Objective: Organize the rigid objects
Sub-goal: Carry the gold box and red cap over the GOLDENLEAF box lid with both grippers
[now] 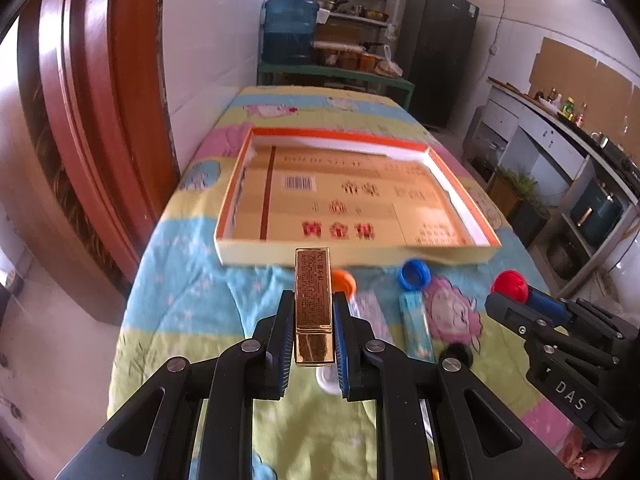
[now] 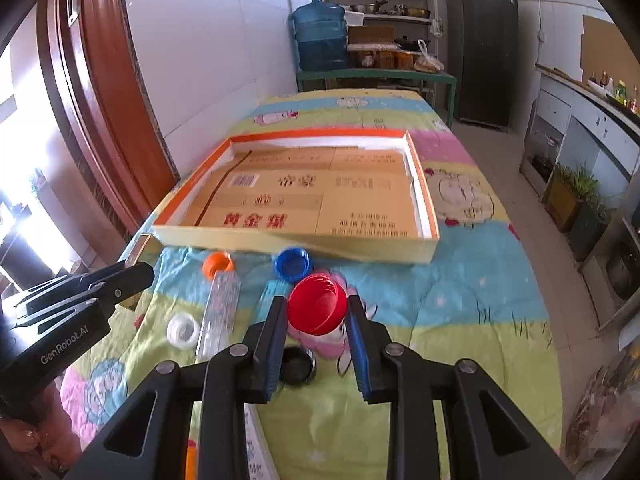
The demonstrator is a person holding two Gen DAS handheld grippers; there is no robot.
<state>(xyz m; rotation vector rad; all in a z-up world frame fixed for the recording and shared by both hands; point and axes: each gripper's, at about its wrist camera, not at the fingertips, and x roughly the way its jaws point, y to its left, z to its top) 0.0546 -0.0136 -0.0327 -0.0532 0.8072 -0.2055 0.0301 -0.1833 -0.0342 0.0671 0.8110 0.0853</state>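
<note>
My left gripper [image 1: 313, 308] is shut on a slim gold box [image 1: 313, 300], held above the table's near part and pointing toward the shallow orange-rimmed cardboard tray [image 1: 256, 248]. In the right wrist view the left gripper [image 2: 138, 268] shows at the left with the gold box [image 2: 141, 246] sticking out. My right gripper [image 2: 318, 312] is shut on a red bottle cap [image 2: 317, 304], lifted over the cloth; from the left wrist view the right gripper [image 1: 508, 296] holds the red cap [image 1: 511, 285]. The tray [image 2: 280, 246] lies ahead of both.
On the cartoon-print cloth [image 2: 460, 300] lie a blue cap [image 2: 292, 264], an orange-capped clear tube [image 2: 220, 308], a white cap [image 2: 183, 331], a black cap [image 2: 297, 368] and a light-blue packet [image 1: 416, 326]. A wooden door frame stands left; shelves, a water jug and a counter lie behind.
</note>
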